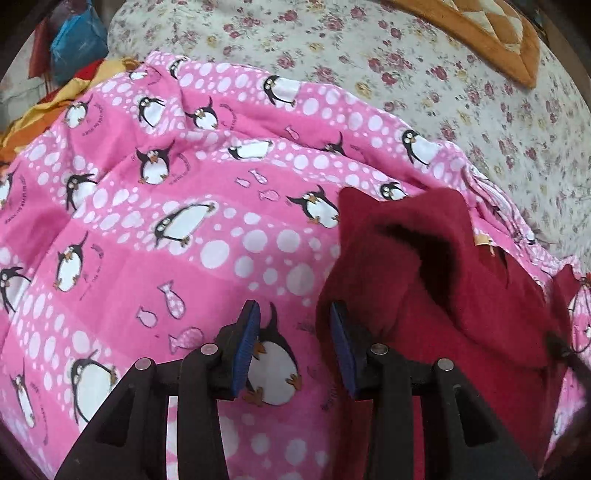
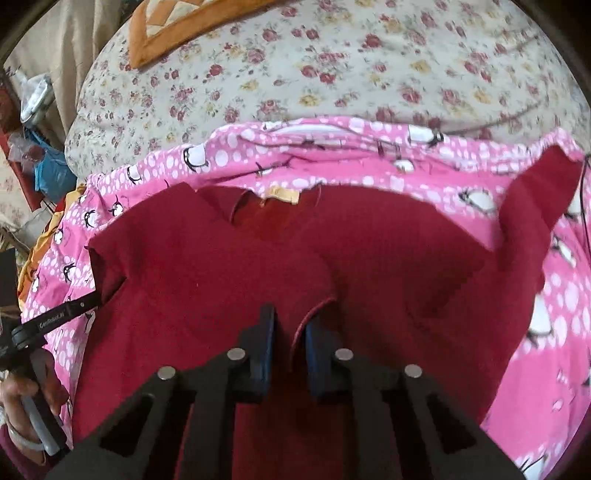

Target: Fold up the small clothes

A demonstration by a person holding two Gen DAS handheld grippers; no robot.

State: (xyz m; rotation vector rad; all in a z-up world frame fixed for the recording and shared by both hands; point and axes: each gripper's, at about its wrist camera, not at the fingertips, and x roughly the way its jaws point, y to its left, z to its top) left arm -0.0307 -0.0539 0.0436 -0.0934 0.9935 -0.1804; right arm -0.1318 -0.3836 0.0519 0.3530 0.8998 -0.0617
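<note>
A small dark red top (image 2: 229,266) lies on a pink penguin-print sheet (image 1: 147,221), neck opening and tan label away from me. In the right wrist view its left half is folded over the middle. My right gripper (image 2: 290,332) is partly closed with the folded edge of the red top between its blue pads; contact is unclear. My left gripper (image 1: 293,332) is open and empty, just left of the red top's raised sleeve (image 1: 424,240), over the sheet. It also shows at the left of the right wrist view (image 2: 70,308), its tip beside the left sleeve.
A floral quilt (image 2: 332,66) covers the bed beyond the pink sheet. An orange patchwork cushion (image 1: 491,33) lies at the far edge. Orange and yellow cloth (image 1: 40,110) and blue bags (image 1: 74,44) lie off the left side.
</note>
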